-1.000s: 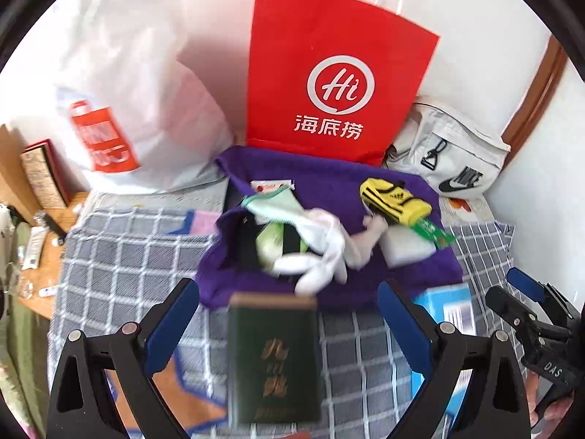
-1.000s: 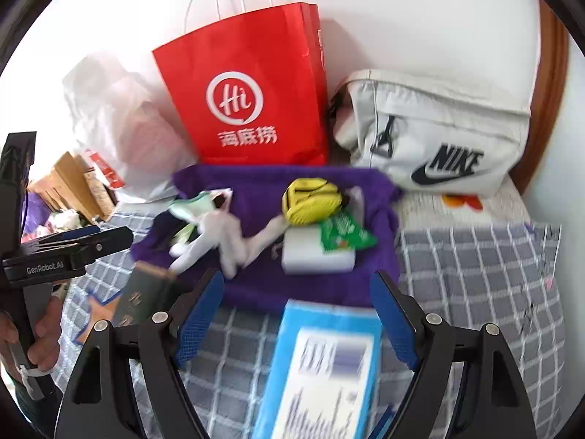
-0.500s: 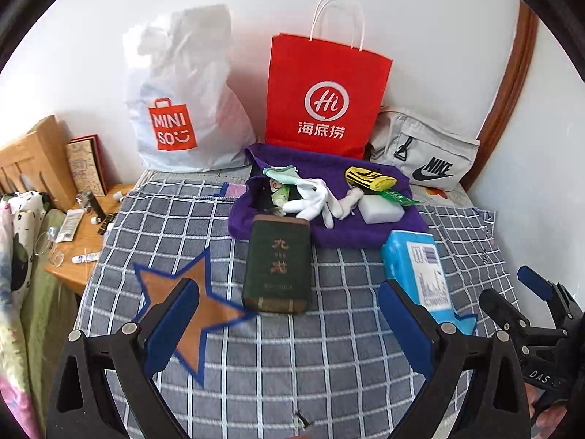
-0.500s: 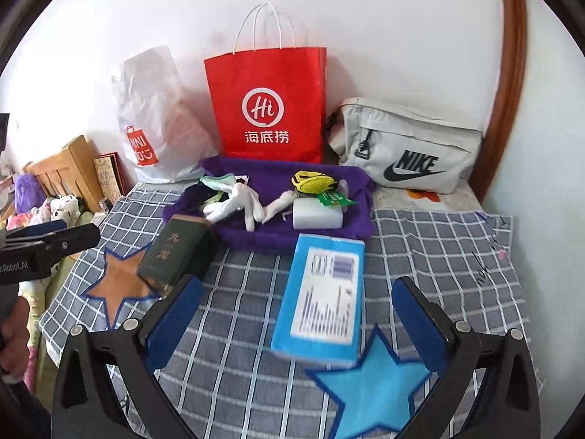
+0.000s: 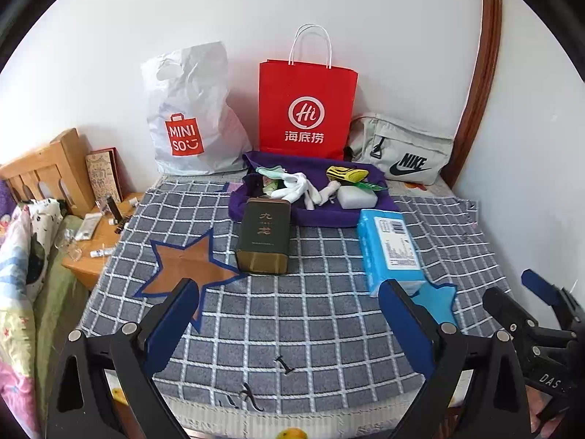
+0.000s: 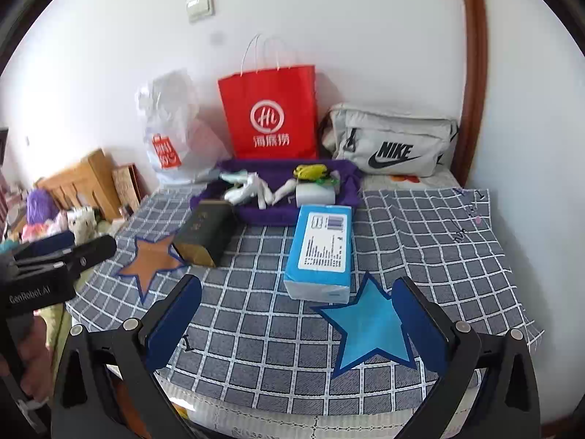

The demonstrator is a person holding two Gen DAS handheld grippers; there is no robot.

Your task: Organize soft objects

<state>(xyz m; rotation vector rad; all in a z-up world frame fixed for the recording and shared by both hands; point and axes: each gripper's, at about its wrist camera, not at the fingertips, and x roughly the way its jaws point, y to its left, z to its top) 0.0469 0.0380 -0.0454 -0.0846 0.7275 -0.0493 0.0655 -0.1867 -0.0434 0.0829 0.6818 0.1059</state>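
- Both tools, left (image 5: 287, 316) and right (image 6: 299, 312), stand wide and empty above the checked blanket (image 6: 256, 329).
- White socks (image 5: 296, 188) lie tangled on the purple cloth (image 5: 329, 216); you risk lifting several together.
- Green box (image 5: 263, 236) and blue pack (image 6: 321, 250) sit in your reach path.

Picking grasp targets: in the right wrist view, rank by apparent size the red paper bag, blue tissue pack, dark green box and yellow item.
1. Red paper bag, though farthest back.
2. Blue tissue pack; it lies nearer the camera, which flatters it.
3. Dark green box.
4. Yellow item, clearly smallest.
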